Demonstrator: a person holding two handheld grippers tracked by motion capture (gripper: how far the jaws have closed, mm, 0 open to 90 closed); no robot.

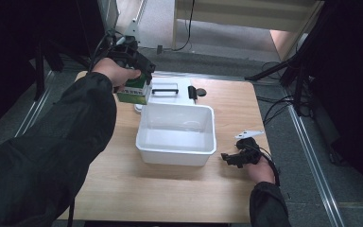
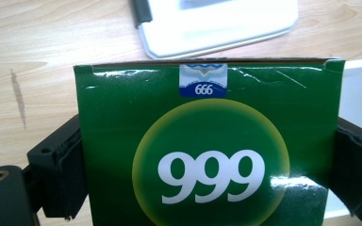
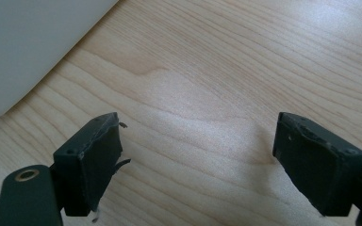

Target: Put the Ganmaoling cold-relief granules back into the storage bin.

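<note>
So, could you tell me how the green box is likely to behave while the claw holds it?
The green box looks like thin cardboard, so probably light and somewhat crushable. Its glossy faces may be slippery, though the left claw clamps both flat sides squarely, so it should stay put.

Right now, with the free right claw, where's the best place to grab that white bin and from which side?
Take the white bin by its right rim wall, coming from above on the right side. The wall is thin and upright, so open jaws could straddle it, and that edge lies nearest the right claw, which probably needs only a short reach.
</note>
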